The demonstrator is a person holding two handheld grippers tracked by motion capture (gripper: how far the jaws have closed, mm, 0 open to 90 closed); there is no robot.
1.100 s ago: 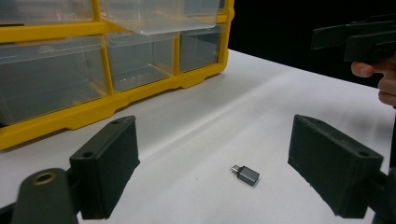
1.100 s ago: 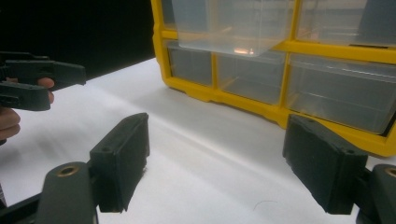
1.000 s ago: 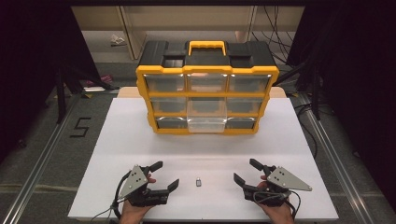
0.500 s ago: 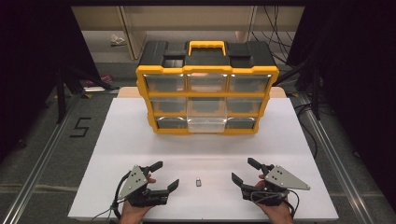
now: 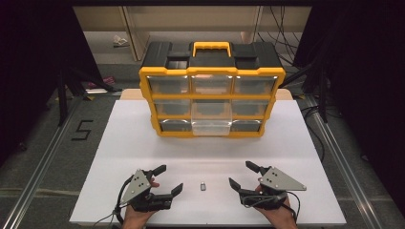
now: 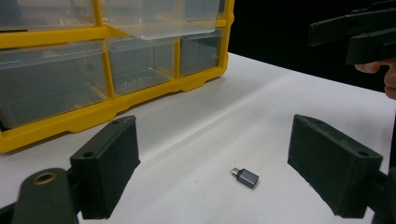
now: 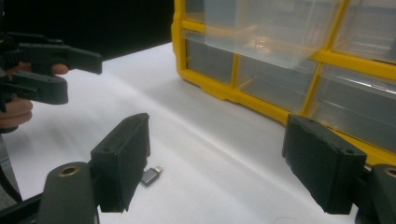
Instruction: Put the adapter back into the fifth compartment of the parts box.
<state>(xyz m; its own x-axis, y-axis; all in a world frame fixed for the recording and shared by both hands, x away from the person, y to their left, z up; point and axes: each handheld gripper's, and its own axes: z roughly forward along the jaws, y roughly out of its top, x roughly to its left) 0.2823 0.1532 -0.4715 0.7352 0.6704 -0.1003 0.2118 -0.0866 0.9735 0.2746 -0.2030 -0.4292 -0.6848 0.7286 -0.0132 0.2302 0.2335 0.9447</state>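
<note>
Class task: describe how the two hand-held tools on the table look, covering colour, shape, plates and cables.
Both the left tool and the right tool are black, each with two blocky rectangular jaws showing small screw holes. Each carries a grey three-cornered plate dotted with small holes on top. Thin black cables trail from both toward the table's near edge. No sleeves show in the high view.

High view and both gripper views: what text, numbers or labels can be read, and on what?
"5": dark marking on the grey floor, left of the white table.
Yellow organizer: no label readable.
Small grey adapter: no marking visible.
</note>
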